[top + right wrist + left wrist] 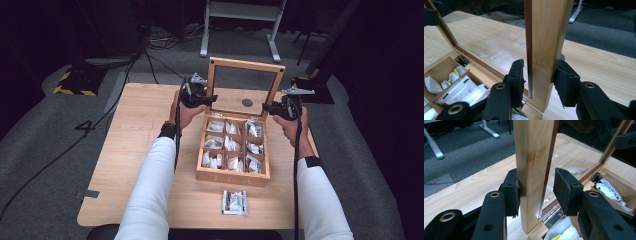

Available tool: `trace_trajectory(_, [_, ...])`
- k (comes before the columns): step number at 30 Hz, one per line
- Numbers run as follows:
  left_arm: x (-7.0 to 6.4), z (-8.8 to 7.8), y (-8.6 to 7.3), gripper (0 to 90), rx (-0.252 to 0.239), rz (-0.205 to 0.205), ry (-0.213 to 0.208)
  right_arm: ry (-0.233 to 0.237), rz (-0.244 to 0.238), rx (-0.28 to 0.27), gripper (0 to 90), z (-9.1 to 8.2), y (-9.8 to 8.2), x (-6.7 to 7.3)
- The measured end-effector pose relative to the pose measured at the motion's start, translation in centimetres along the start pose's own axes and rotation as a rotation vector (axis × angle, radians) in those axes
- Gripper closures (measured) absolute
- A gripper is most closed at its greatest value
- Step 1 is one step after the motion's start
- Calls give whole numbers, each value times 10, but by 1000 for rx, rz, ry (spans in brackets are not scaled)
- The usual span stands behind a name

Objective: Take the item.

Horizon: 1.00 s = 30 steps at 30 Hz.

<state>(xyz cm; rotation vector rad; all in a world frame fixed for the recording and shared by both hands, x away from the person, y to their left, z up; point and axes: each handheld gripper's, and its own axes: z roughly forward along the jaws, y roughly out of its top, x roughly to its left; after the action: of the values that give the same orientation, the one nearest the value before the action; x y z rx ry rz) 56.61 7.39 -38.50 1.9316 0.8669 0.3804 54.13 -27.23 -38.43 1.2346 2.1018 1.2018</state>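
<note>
Wooden box (233, 172) sits toward the worktop's (135, 150) right edge, its glass lid (244, 86) upright. Left hand-held gripper (536, 191) straddles the lid's left stile, one pad touching, jaws partly spread. Right hand-held gripper (539, 78) brackets the right stile likewise. A packet (234, 202) lies near the near edge.

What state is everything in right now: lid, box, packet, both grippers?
Lid: open, standing upright, hinged at the back of the box.
Wooden box: open, all nine compartments holding packets.
Loose packet: lying flat on the table, in front of the box.
Left gripper: open, jaws straddling the lid's left frame post.
Right gripper: open, jaws straddling the right frame post.
</note>
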Motion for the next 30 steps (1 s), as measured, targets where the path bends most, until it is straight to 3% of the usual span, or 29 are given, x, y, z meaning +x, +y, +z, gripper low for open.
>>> trace_trajectory(10, [-2,-10,-2,587,-26,2,-16,10,-17,-38,643,-14,1,1])
trace_trajectory(21, [-8,-25,-1,607,-48,29,-26,12,-70,-24,642,-21,0,6])
trace_trajectory(30, [-13,-31,-3,605,-44,53,-25,36,-60,-48,629,-29,-2,7])
